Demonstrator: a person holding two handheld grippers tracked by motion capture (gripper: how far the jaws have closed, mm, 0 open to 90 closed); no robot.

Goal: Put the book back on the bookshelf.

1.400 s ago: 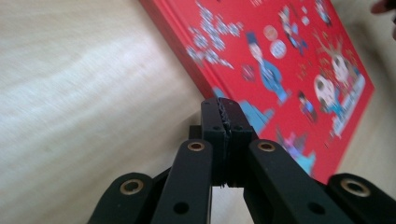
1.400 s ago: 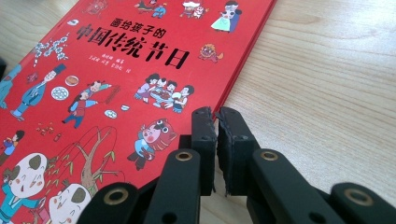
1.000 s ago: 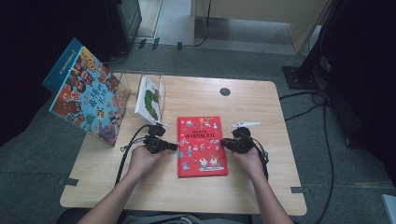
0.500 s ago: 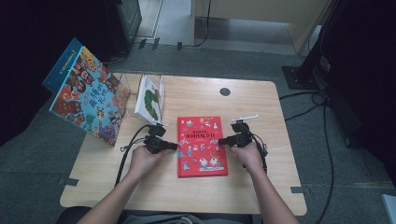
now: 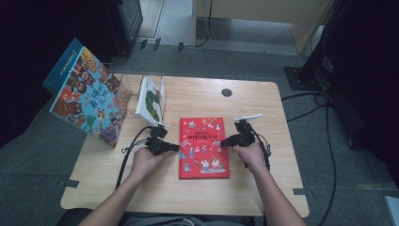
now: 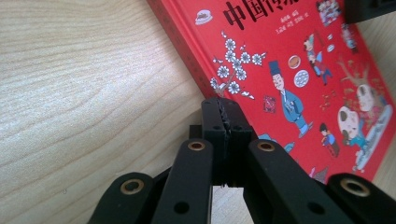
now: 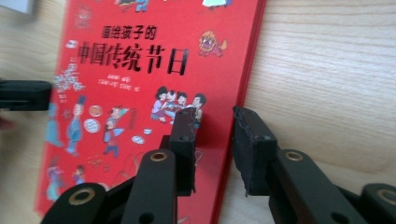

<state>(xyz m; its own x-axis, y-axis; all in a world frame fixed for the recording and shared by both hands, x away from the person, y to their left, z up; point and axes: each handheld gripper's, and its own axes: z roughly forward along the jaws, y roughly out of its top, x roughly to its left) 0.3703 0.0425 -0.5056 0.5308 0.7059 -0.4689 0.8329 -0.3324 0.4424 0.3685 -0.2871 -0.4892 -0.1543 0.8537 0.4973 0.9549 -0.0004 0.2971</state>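
Red picture book (image 5: 203, 147) lies flat mid-table. Your left gripper (image 5: 175, 147), jaws together, presses its nine o'clock edge; your right gripper (image 7: 212, 135), jaws apart and just closing, straddles the three o'clock edge. It may slide away unpinched.

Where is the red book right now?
In the high view the red book lies flat mid-table, between the left hand-held gripper and the right hand-held gripper, right of the white book.

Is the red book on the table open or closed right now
Closed. The red book lies flat on the table with its front cover up, the full cover picture showing and no inside pages showing.
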